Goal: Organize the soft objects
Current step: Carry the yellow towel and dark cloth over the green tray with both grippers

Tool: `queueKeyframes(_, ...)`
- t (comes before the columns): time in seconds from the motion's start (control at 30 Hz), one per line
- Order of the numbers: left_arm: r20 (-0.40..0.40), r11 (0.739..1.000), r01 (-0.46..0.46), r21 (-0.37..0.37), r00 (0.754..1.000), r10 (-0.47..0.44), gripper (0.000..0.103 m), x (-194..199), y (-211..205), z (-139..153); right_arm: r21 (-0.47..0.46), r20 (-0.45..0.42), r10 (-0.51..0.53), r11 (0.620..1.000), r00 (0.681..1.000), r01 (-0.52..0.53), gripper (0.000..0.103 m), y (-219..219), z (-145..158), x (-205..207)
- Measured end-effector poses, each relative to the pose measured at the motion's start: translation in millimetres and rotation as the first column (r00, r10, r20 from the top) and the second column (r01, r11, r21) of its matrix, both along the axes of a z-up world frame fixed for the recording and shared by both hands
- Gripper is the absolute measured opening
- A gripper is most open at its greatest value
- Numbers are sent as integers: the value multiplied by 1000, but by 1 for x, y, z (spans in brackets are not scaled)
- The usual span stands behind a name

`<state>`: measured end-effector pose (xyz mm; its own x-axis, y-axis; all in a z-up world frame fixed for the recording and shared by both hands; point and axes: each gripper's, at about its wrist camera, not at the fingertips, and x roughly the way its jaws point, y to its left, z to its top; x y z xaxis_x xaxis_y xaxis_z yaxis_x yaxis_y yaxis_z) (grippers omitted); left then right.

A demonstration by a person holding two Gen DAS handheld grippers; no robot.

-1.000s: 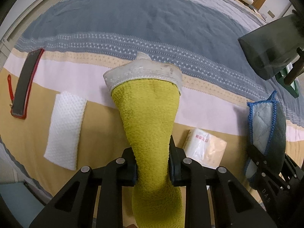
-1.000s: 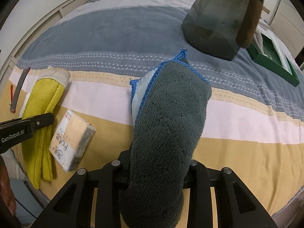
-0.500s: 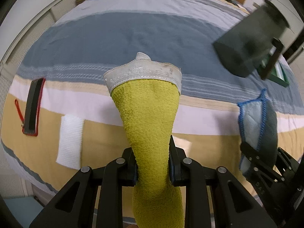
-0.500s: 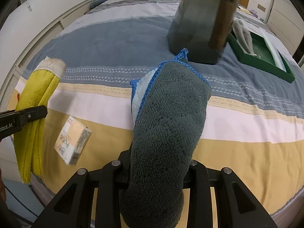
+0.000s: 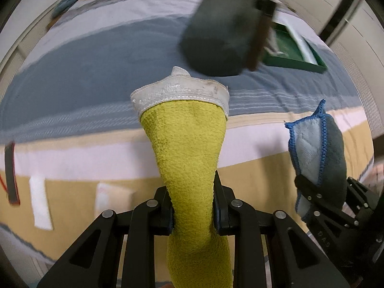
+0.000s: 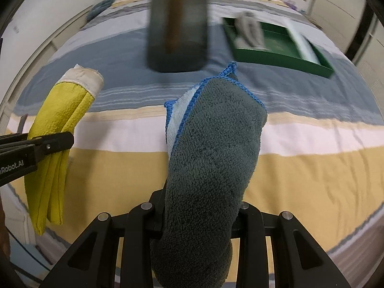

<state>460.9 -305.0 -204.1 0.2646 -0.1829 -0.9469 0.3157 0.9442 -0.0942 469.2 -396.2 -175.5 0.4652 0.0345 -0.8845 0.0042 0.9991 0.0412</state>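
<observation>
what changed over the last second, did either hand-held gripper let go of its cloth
No release. Both hand-held grippers rose and moved forward over the bed: the dark grey bag and green tray now loom closer, while the tissue pack and white cloth shrank toward the left wrist view's bottom edge. Unchanged: left hand-held gripper clamps the yellow towel, right hand-held gripper the grey microfibre cloth.

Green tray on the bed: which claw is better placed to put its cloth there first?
Probably the right claw. Its grey cloth points toward the green tray, which lies ahead on its right. The left claw, holding the yellow cloth, is farther to the left.
</observation>
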Motion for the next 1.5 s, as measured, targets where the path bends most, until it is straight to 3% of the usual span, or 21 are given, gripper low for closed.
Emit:
queueKeyframes(0.3, 39, 990, 139, -5, 990, -139, 21, 10, -84, -7, -38, 25, -105, 994, 994, 106, 30, -69, 12, -21)
queueKeyframes(0.67, 70, 976, 213, -41, 975, -210, 21, 21, -155, -9, -86, 76, -187, 977, 980, 193, 30, -118, 17, -12)
queueKeyframes(1.1, 124, 974, 202, -107, 974, -188, 21, 60, -222, 0, -143, 183, -228, 956, 956, 255, 30, -173, 20, 32)
queueKeyframes(1.5, 195, 982, 147, -122, 973, -121, 21, 103, -252, 6, -172, 267, -214, 949, 939, 265, 30, -200, 12, 94)
